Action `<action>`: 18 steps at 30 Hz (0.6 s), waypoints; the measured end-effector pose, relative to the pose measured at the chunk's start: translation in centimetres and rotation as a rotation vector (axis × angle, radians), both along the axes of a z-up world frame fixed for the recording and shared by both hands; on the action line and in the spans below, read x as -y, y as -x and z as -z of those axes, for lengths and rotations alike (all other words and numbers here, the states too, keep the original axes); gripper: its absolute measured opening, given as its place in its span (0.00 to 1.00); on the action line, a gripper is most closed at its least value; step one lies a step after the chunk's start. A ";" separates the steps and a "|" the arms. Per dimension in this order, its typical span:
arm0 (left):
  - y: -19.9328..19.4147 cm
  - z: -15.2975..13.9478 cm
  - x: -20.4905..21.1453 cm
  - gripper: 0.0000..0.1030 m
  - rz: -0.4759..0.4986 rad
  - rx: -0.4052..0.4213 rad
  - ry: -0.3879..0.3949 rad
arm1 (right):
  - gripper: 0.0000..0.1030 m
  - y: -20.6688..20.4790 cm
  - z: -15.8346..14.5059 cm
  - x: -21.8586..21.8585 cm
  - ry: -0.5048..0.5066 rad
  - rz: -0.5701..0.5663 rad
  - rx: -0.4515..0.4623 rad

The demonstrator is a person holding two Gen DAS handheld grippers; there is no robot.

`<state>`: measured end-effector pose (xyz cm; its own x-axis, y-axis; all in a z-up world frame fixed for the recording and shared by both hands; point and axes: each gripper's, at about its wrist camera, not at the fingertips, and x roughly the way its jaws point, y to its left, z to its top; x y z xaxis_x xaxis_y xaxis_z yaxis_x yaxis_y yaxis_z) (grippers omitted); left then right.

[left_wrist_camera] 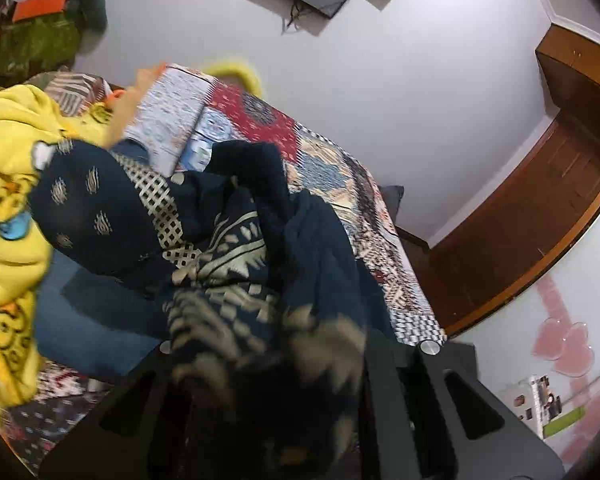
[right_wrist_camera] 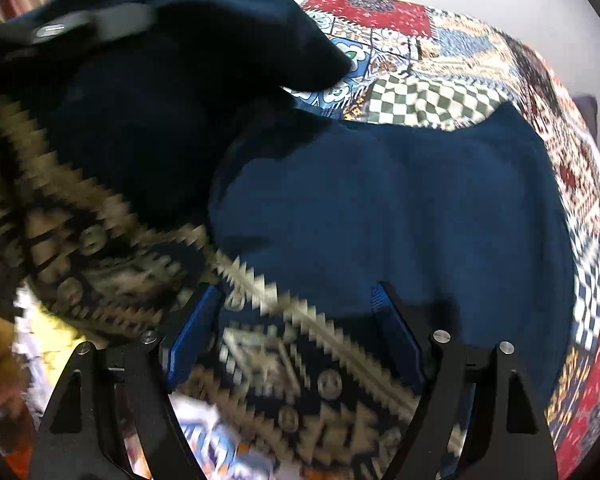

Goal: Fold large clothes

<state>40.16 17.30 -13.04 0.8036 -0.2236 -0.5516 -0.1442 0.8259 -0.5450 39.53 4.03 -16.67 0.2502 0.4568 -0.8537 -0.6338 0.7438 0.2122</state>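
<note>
A navy garment (left_wrist_camera: 236, 240) with a beige woven pattern lies bunched on the patchwork bedspread (left_wrist_camera: 332, 160), beside a yellow printed cloth (left_wrist_camera: 8, 184). The left tongs (left_wrist_camera: 276, 392) are clamped on a blurred fold of it. In the right wrist view the right tongs (right_wrist_camera: 300, 336) stand spread wide, the garment's patterned border (right_wrist_camera: 300, 360) lying between their blue pads (right_wrist_camera: 188, 336).
</note>
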 end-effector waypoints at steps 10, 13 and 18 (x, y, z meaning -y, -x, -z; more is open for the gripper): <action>-3.4 -5.1 8.7 0.11 0.118 0.101 -0.030 | 0.74 1.8 -4.6 13.7 0.040 0.208 0.119; -3.7 -4.1 13.9 0.11 0.224 0.077 -0.156 | 0.74 1.9 -5.5 16.6 0.030 0.266 0.129; -4.0 2.4 19.3 0.12 0.405 -0.108 -0.329 | 0.75 2.2 -6.0 19.9 0.013 0.335 0.132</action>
